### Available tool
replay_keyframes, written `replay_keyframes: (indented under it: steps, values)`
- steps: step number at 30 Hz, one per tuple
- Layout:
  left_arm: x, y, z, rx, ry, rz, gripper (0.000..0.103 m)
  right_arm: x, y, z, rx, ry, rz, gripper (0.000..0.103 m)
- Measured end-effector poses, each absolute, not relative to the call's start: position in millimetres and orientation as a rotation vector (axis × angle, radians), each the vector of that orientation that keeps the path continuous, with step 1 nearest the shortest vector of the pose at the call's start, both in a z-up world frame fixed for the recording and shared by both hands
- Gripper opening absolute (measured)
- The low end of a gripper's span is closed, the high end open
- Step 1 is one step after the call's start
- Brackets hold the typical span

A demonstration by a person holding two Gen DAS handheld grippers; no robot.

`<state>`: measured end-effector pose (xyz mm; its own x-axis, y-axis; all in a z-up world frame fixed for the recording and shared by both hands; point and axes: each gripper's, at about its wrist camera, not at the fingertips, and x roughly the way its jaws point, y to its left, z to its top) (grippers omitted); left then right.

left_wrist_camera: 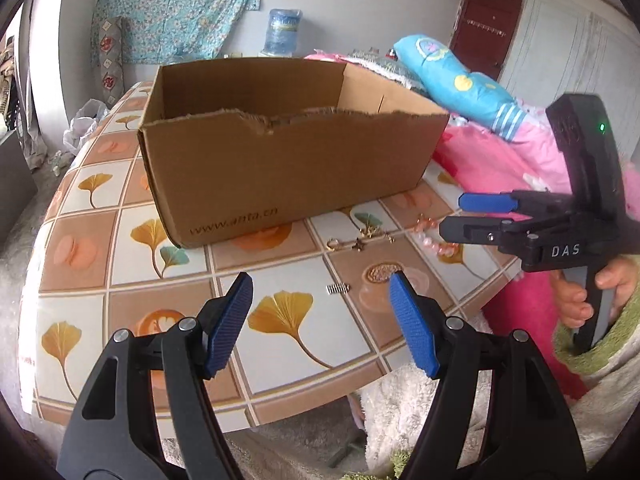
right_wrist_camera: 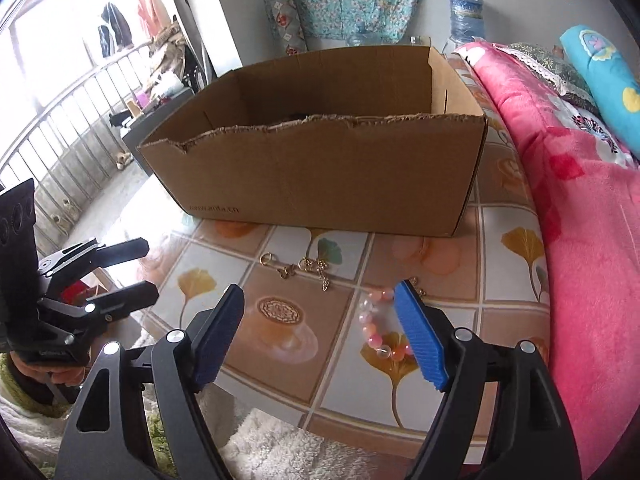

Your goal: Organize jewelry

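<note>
From the left wrist, the left tongs (left_wrist_camera: 320,320) stand apart and empty above the tiled table (left_wrist_camera: 120,240), a small silver coil (left_wrist_camera: 338,288) lying just ahead of them. Gold chain pieces (left_wrist_camera: 360,240) rest near the foot of the cardboard box (left_wrist_camera: 280,160); the right tongs (left_wrist_camera: 460,216) reach in from the side.

From the right wrist, the right tongs (right_wrist_camera: 320,328) are also apart, nothing gripped, with the pink bead bracelet (right_wrist_camera: 380,328) just inside the right finger. To grasp well, I judge they should shift rightward so both pads straddle one strand, then close gently before lifting toward the box.
</note>
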<state>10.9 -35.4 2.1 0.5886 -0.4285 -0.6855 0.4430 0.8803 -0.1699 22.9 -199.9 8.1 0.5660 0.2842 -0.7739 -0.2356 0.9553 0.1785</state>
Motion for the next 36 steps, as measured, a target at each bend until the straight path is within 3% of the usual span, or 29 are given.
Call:
replay_keyframes:
  steps: [5, 9, 28, 36]
  values:
    - [10.4, -59.1, -12.8, 0.124, 0.794, -0.492, 0.067, 23.3, -194.9, 4.1, 0.024, 0.923, 0.295, 0.076]
    - [19.2, -67.9, -17.9, 0.163, 0.804, -0.49, 0.059, 27.5, -198.1, 5.1, 0.058, 0.92, 0.304, 0.076]
    - [45.3, -42.9, -23.1, -0.001, 0.919, -0.691, 0.059, 73.6, -189.7, -11.3, 0.077, 0.98, 0.439, 0.076]
    - [39.2, -51.9, -26.4, 0.026, 0.894, -0.671, 0.046, 51.6, -193.8, -7.4, 0.083, 0.948, 0.41, 0.076]
